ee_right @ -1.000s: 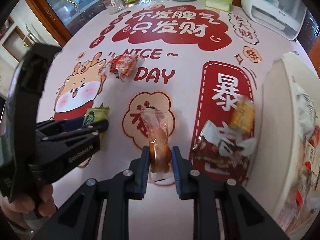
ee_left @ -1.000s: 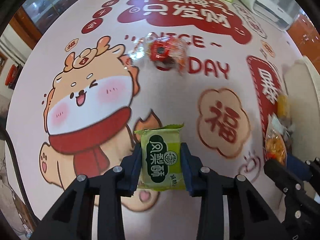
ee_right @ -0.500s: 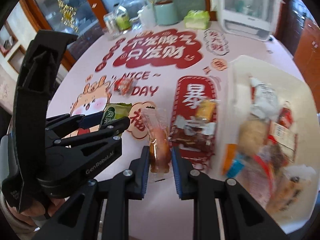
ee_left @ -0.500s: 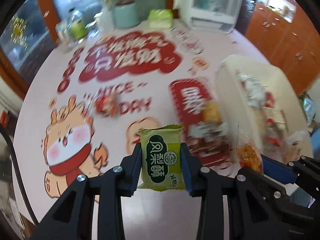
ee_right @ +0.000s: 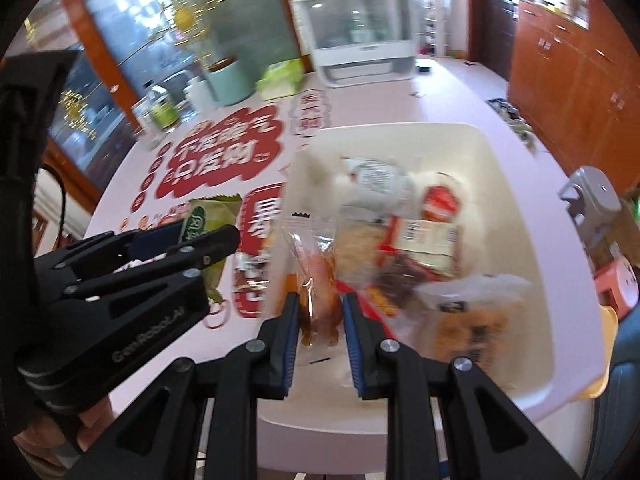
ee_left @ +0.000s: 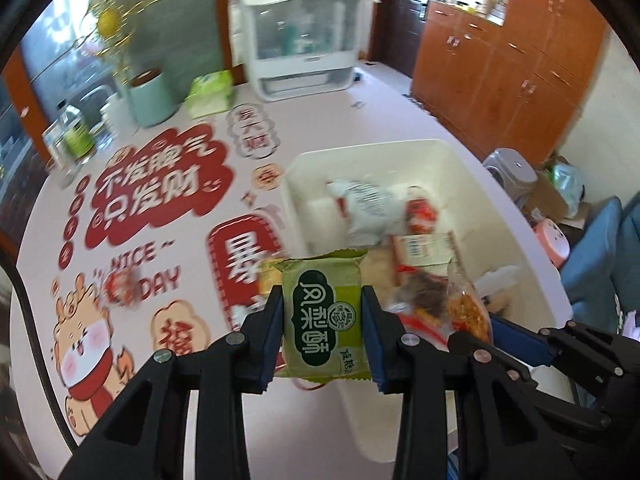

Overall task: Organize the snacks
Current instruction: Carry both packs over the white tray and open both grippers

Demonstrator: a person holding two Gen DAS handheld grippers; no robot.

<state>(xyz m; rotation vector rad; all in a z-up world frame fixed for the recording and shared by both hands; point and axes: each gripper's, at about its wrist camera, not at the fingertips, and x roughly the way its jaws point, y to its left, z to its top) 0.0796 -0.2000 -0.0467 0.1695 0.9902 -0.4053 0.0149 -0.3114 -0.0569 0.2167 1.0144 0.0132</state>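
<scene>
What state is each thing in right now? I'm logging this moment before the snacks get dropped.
left gripper: shut on the green snack packet
green snack packet: held upright, in the air
right gripper: shut on the clear-wrapped snack
clear-wrapped snack: held, sealed
white bin: open, partly filled with snacks
red snack: lying on the table, blurred

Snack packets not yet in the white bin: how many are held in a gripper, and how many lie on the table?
Held in a gripper: 2, the green packet in the left gripper and the clear packet in the right gripper
Lying on the table: 3, a red packet, a yellow packet and a brown packet
Total: 5
</scene>
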